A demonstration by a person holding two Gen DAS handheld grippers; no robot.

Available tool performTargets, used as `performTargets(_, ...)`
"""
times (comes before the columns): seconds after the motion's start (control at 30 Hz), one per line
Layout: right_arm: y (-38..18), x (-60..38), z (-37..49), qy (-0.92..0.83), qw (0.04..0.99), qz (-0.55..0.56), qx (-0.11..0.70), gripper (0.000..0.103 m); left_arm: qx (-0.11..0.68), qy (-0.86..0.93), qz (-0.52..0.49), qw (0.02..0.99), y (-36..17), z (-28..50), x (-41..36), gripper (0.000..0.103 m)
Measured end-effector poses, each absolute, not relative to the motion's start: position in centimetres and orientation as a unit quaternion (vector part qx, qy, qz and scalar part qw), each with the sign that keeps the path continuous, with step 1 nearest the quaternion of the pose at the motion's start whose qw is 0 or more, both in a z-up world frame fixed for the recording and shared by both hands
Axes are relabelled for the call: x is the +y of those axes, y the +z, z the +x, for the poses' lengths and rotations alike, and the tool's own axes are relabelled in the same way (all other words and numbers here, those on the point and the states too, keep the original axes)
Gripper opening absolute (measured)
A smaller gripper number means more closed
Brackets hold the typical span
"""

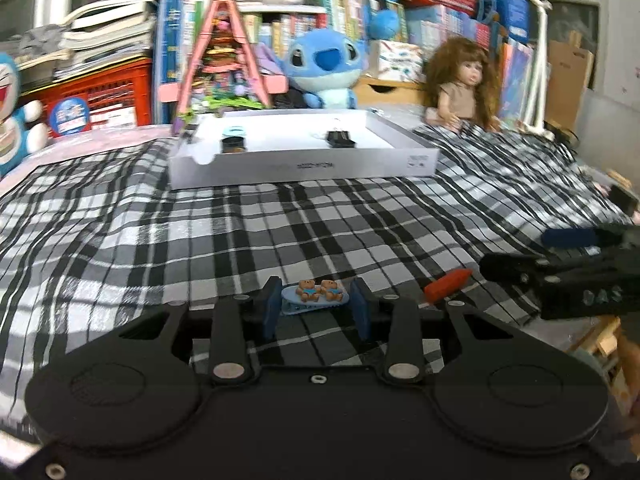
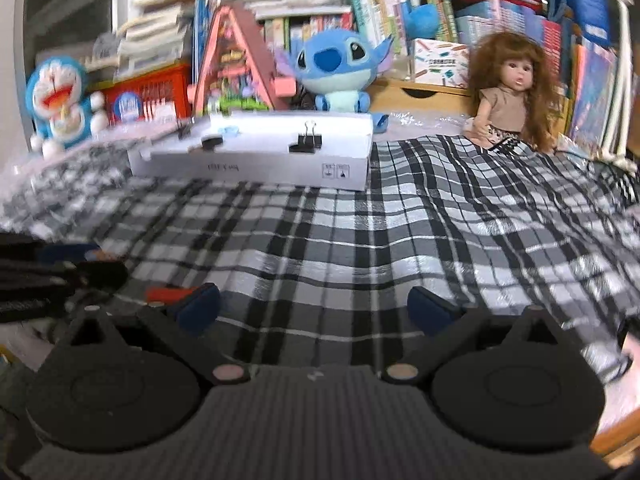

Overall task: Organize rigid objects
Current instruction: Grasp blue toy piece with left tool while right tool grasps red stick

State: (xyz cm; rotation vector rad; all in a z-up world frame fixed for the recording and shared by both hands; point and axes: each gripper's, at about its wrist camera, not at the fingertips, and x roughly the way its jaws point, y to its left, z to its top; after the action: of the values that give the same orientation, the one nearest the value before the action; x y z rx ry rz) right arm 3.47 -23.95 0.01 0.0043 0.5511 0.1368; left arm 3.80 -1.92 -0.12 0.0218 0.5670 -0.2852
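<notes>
Plaid cloth (image 1: 320,220): left gripper (image 1: 316,304) clamped on bear clip (image 1: 315,298); right gripper (image 2: 314,306) wide, empty. Next, probably carry to far white box (image 1: 304,168).

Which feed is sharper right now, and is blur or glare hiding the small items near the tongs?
Left wrist view: sharper; the bear hair clip between the left tongs reads clearly, edges bowed by fisheye. Right wrist view: softer, smeared at left, so the orange piece beside the right tongs is indistinct. No strong glare in either.

Plaid-covered bed (image 2: 360,240) before cluttered bookshelves (image 2: 500,24), plush toys (image 2: 336,68).
</notes>
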Motion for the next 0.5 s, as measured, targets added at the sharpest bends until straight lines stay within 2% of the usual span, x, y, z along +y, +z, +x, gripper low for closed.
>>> performTargets(0.23,-0.6,-21.4,1.6,0.092,0.967,0.036,0.235,0.102,0.262,-0.112,-0.007,0.959,-0.3,2.5,-1.7,0.035)
performTargets(0.5,-1.5,-18.7,2.1,0.107,0.967,0.014,0.229,0.089,0.265,-0.08,-0.024,0.961,-0.2,2.6,-0.4,0.035)
